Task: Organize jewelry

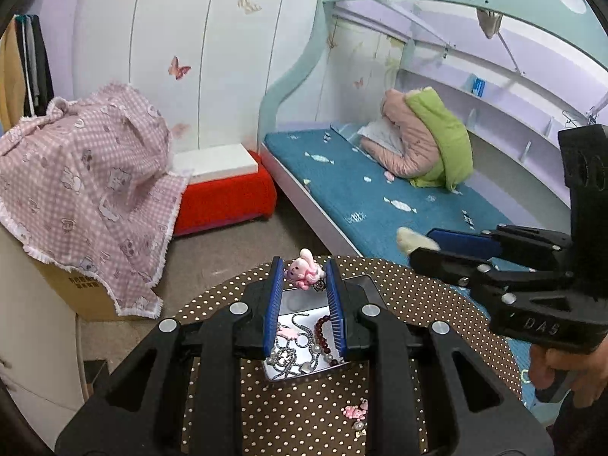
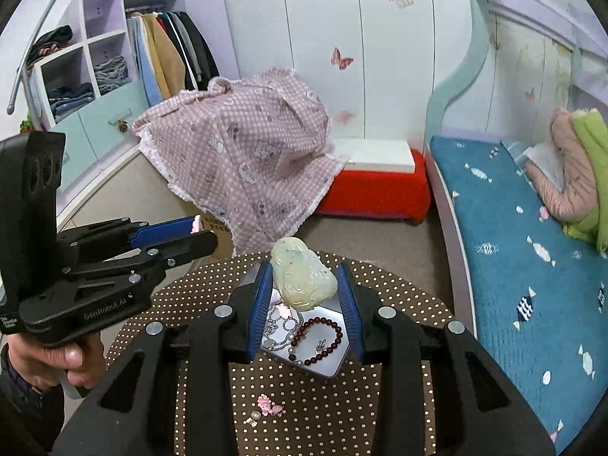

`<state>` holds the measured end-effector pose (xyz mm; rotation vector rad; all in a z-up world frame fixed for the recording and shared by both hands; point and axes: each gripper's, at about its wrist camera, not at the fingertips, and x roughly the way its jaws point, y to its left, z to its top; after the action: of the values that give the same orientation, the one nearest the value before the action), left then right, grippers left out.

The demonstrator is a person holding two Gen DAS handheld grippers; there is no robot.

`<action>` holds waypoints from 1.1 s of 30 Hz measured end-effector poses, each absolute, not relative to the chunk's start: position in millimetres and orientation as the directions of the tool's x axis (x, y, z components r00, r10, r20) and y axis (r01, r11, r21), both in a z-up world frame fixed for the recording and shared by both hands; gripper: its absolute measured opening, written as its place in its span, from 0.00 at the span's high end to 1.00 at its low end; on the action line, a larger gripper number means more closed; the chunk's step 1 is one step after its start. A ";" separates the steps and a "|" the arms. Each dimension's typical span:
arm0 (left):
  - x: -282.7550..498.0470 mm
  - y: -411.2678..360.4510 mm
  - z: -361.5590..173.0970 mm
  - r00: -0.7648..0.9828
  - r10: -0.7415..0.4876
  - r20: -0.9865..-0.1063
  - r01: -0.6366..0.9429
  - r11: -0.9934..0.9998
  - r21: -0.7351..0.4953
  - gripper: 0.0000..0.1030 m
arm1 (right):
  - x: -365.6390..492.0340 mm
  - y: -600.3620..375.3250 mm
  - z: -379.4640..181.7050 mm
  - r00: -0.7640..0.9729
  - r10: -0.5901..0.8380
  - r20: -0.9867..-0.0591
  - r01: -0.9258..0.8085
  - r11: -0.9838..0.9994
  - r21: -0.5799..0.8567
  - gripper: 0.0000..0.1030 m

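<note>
Much of the metal tray (image 2: 334, 364) is hidden behind the jaws in both wrist views, and only part of its contents can be made out: silver chains (image 1: 292, 357), a dark red bead bracelet (image 2: 323, 336) and a small pink piece. The cardboard box (image 1: 76, 288) at the left is largely covered by a pink checked cloth (image 1: 87, 174); printing is seen on the box, but it is too small to be read. The hands are cut off at the picture edges.

"DAS" is read on the body of the right gripper (image 2: 306, 285) in the left wrist view, and "Genrobot.AI" on the left gripper (image 1: 304, 275) in the right wrist view.

The jaws of the left gripper are narrowly parted and clenched on a pink cartoon charm (image 1: 304, 269), which is held at their tips above the tray. The jaws of the right gripper are set a little wider and are clamped on a pale green carved pendant (image 2: 304, 279), likewise held over the tray. The tray rests on a round desk (image 2: 399, 292) covered in brown dotted fabric; a further pink charm (image 2: 268, 406) and small pale pieces lie on the desk near the tray.
</note>
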<state>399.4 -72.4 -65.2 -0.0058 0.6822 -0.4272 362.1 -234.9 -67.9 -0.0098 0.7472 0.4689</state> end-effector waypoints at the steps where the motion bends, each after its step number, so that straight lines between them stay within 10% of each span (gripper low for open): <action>1: 402.3 -73.4 -67.3 0.690 -0.381 -0.616 0.377 0.915 -0.143 0.77 | 364.4 -234.7 -70.0 0.631 0.408 -0.660 -0.410 0.898 0.163 0.68; 4: 410.6 -71.2 -73.0 0.681 -0.368 -0.633 0.350 0.923 -0.160 0.74 | 373.2 -238.5 -74.3 0.624 0.409 -0.665 -0.379 0.904 0.200 0.68; 6: 413.5 -66.7 -74.8 0.687 -0.348 -0.638 0.319 0.933 -0.165 0.26 | 375.9 -243.8 -75.4 0.624 0.420 -0.659 -0.361 0.903 0.234 0.47; 8: 411.1 -62.4 -73.5 0.711 -0.323 -0.625 0.294 0.943 -0.153 0.14 | 375.6 -247.8 -73.8 0.646 0.408 -0.645 -0.344 0.910 0.231 0.27; 13: 403.1 -55.0 -68.9 0.737 -0.278 -0.617 0.267 0.957 -0.112 0.07 | 368.5 -255.3 -66.6 0.683 0.396 -0.613 -0.314 0.918 0.243 0.08; 33: 310.6 -35.0 -20.6 0.884 -0.070 -0.463 0.089 0.996 0.020 0.05 | 302.0 -270.7 -14.0 0.824 0.331 -0.460 -0.255 0.941 0.221 0.08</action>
<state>310.6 -35.0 -20.6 0.0407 0.4801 -0.0824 302.0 -270.7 -14.0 0.1530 0.5155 0.3131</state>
